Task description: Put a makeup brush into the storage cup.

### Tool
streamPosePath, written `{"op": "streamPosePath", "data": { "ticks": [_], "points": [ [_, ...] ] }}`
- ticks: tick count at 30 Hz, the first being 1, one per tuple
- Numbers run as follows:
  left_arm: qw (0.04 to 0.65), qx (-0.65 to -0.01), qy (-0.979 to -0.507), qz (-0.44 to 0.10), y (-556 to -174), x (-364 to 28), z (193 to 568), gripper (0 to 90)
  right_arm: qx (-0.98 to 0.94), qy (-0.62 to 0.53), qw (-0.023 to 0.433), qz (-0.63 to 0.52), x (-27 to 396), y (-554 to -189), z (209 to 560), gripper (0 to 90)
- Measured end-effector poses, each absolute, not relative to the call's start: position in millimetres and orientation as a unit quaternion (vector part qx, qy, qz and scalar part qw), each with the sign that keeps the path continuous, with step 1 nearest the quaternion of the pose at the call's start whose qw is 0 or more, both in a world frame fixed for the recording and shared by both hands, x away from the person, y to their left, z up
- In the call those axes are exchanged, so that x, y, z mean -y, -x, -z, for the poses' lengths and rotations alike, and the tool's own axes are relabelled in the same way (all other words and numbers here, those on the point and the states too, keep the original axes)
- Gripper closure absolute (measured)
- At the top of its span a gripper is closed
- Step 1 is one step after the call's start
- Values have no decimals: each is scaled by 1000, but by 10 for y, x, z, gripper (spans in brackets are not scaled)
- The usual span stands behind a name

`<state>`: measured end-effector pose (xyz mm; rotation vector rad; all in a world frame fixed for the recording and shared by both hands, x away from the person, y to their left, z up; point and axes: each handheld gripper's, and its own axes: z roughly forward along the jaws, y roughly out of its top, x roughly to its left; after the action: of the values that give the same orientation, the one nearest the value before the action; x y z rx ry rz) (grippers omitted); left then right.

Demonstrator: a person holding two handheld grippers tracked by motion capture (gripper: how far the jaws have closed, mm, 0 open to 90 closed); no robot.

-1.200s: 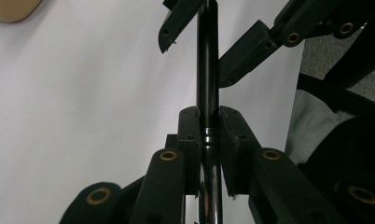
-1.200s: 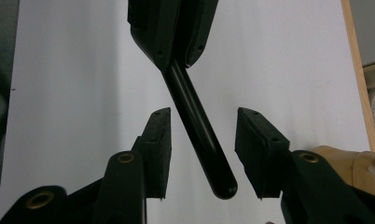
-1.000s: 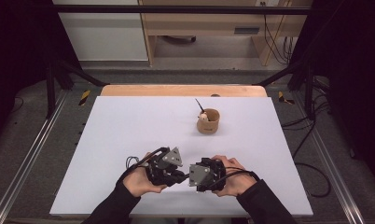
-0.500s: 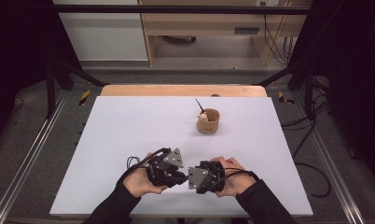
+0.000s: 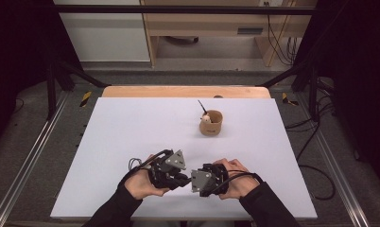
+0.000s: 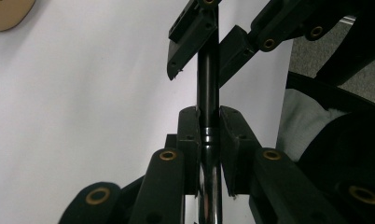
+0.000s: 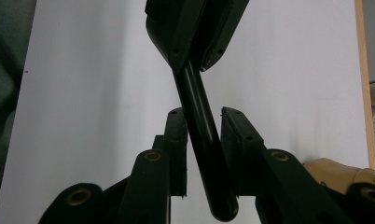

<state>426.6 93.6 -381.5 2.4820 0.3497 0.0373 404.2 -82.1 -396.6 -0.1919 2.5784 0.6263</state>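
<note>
Two tools share one slim black glossy rod near the table's near edge.

The left tool (image 6: 208, 133) is clamped on the rod (image 6: 208, 84). The right tool (image 7: 202, 135) has just been closing around its other end, with a small gap on one side. The round tan wooden cup (image 5: 211, 122) stands well apart, farther right on the white table (image 5: 131, 127).

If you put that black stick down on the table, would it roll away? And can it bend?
The black stick looks round and smooth, so it would probably roll on the flat white table. It stays straight between the left gripper and the right gripper, so it is likely stiff, not floppy. Its shiny surface hints it may be slippery.
</note>
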Motion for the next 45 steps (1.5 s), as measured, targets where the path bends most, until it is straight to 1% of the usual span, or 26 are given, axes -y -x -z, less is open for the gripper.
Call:
{"op": "streamPosePath", "data": {
  "ticks": [6, 14, 18, 19, 22, 28, 34, 39, 45],
  "points": [
    [319, -135, -938, -19, -4282, -958, 3809, 773, -941, 75, 238, -227, 829, -4048, 3957, 747],
    [326, -139, -935, -22, -4299, -994, 3794, 738, -942, 80, 230, -231, 823, -4032, 3953, 792],
    [328, -138, -934, -28, -4304, -1005, 3789, 728, -942, 78, 228, -233, 821, -4038, 3951, 795],
    [322, -134, -937, -32, -4314, -1020, 3775, 716, -942, 78, 229, -233, 824, -4042, 3948, 795],
    [335, -146, -930, -43, -4317, -1054, 3757, 654, -944, 61, 228, -232, 838, -4049, 3950, 795],
    [357, -161, -918, -68, -4350, -1175, 3700, 499, -944, 41, 228, -236, 883, -4103, 3940, 794],
    [381, -194, -900, -89, -4377, -1316, 3671, 412, -943, 19, 231, -240, 938, -4147, 3938, 794],
    [393, -223, -887, -97, -4390, -1394, 3702, 319, -943, 4, 233, -239, 975, -4184, 3953, 794],
    [407, -249, -872, -112, -4394, -1509, 3749, 263, -941, -10, 233, -245, 1036, -4200, 3957, 794]
  ]
}}
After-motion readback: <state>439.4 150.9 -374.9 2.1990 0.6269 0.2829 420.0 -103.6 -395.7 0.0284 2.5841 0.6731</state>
